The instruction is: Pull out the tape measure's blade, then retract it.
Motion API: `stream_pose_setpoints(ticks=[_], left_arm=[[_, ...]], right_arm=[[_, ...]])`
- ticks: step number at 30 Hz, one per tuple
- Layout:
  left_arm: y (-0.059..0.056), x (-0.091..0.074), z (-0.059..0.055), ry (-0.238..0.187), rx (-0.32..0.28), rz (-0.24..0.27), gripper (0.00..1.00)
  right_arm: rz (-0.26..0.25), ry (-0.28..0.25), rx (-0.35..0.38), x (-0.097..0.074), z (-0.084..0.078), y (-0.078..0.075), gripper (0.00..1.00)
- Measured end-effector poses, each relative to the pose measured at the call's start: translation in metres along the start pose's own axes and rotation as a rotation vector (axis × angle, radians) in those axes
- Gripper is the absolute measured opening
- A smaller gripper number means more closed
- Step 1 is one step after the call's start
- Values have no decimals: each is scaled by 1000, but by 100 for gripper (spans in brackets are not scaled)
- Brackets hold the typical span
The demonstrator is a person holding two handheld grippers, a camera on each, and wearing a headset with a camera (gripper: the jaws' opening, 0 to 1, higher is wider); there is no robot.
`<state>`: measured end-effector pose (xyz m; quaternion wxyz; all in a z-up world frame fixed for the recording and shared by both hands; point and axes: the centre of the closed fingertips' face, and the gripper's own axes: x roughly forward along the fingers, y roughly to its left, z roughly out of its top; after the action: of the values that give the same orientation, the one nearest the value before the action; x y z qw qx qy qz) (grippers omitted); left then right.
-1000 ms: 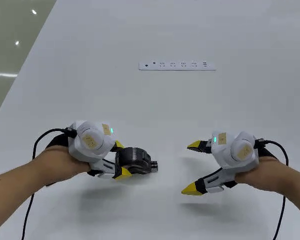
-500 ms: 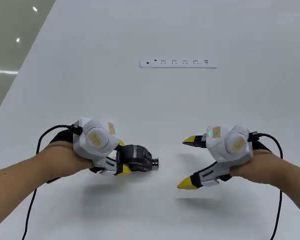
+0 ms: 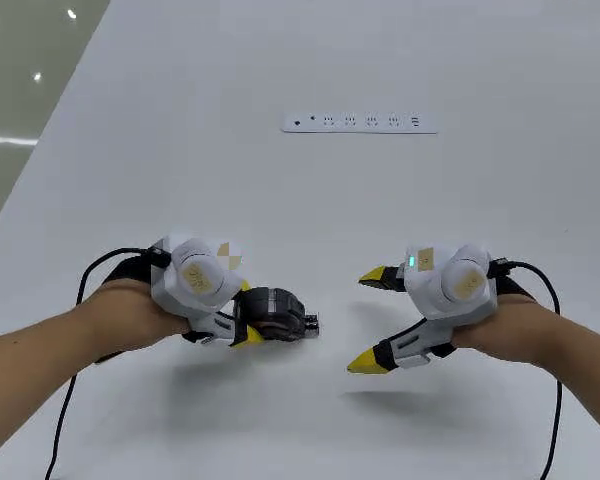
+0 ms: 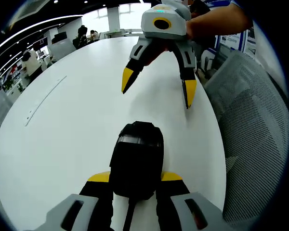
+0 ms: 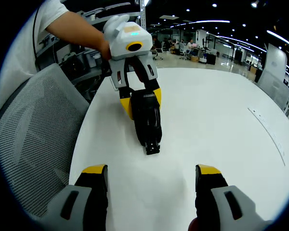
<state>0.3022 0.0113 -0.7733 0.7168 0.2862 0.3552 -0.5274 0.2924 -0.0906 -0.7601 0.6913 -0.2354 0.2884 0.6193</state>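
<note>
Left gripper point(image 3: 245, 312) jaws clamp the tape measure point(image 3: 277, 314) body, blade tip point(image 3: 313, 322) toward the right gripper point(image 3: 367, 320), whose wide jaws stand apart, likely positioned to pinch it.

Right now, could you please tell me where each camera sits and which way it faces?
Head view: on the headset, looking forward and down at the table; both forearms show.
Left gripper view: on the left gripper, looking along its jaws over the tape measure at the open right gripper; its own jaws show.
Right gripper view: on the right gripper, facing back at the left gripper and tape measure; its own open jaws show.
Shared: the gripper views face each other; all three show the tape measure.
</note>
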Motion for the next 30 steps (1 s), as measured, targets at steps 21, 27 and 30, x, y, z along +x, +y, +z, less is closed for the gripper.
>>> stream_pose_setpoints(ticks=[21, 27, 30], left_arm=[[-1, 1, -2, 16, 20, -1, 30], [0, 1, -2, 20, 19, -2, 30], [0, 1, -2, 23, 17, -4, 30]], right_arm=[[-27, -68, 3, 26, 13, -8, 46], [-22, -74, 7, 31, 14, -8, 38], [-8, -77, 0, 40, 14, -5, 34]])
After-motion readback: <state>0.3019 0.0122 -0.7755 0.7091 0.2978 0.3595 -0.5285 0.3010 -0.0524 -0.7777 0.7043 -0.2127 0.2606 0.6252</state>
